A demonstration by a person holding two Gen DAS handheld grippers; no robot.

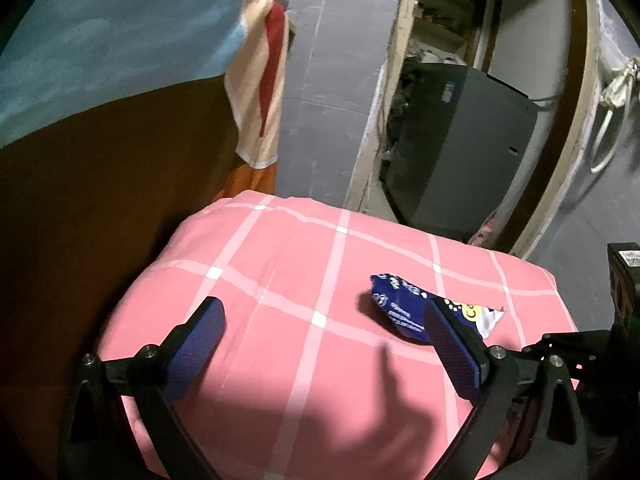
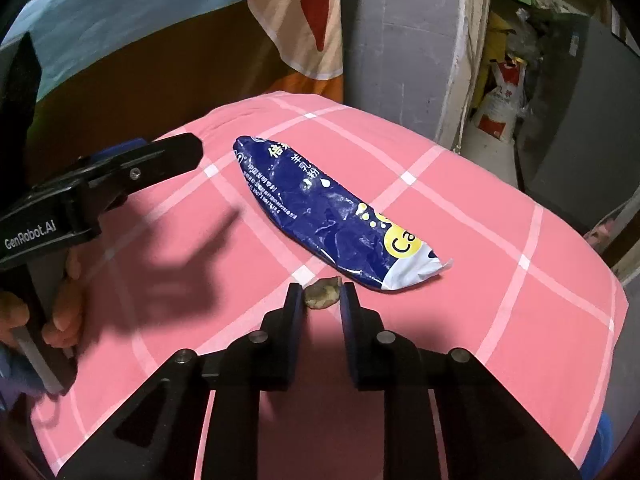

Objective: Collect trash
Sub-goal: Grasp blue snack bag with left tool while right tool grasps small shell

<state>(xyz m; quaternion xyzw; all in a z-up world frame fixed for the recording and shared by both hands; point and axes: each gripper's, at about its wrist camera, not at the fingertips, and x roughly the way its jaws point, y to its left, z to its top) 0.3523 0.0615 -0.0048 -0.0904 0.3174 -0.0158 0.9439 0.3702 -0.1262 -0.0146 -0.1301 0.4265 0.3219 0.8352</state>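
Right gripper (image 2: 320, 298) jaws pinch brownish scrap (image 2: 322, 292) beside blue wrapper (image 2: 328, 216).

My left wrist camera sits just behind its own two fingers and looks forward and down across the pink checked cloth (image 1: 280, 264), close above it, toward the grey wall and a doorway with a dark grey cabinet (image 1: 460, 152) beyond. My right wrist camera does the same from the other side, also low and close over the cloth (image 2: 500, 240), facing the same grey wall. Both views share the cloth, the blue wrapper (image 1: 400, 312) (image 2: 332, 216) lying on it, and the striped hanging fabric (image 1: 260, 80) (image 2: 304, 12) at the far edge. The right view also catches the left gripper (image 2: 132, 172) entering from its left side.
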